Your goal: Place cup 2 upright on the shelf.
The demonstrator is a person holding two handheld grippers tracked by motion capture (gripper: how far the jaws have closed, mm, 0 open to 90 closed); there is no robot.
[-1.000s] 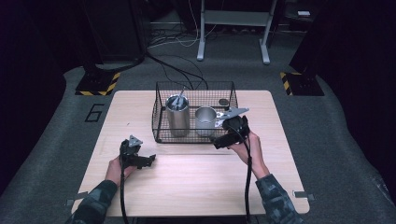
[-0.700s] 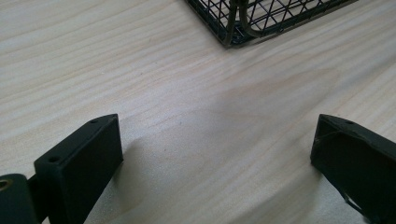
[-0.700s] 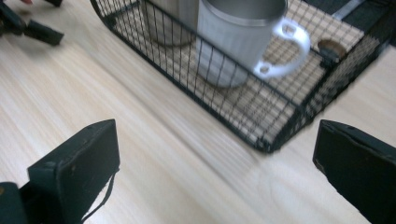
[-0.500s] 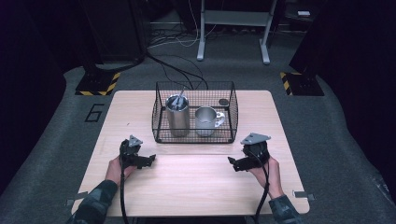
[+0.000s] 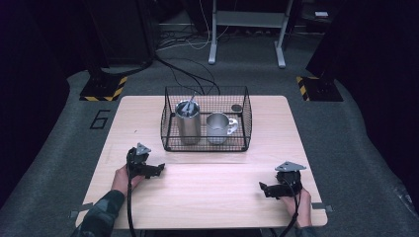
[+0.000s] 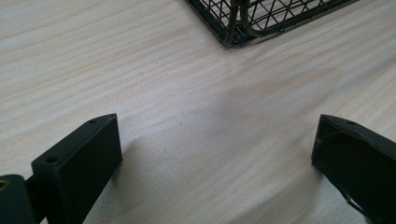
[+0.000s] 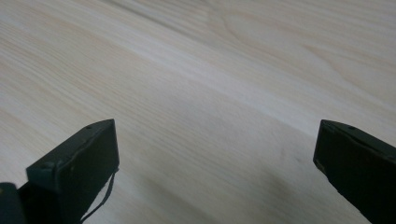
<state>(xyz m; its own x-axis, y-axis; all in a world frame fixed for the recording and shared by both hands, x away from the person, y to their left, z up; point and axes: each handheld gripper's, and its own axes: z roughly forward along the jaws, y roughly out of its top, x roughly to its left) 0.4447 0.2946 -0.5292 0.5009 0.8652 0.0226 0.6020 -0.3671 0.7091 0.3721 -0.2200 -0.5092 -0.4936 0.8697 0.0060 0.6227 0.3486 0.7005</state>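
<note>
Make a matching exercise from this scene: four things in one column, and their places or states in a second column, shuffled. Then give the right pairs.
Things:
1. tall steel canister
2. steel mug
3. left gripper
4. right gripper

Places or states:
A. open, low over the table's near right part
B. in the wire basket, right side, handle pointing right
C. open, near the basket's front left corner
D. in the wire basket, left side, something metal sticking out of its top

Pairs: 1-D, 2-B, 3-C, 4-A
</note>
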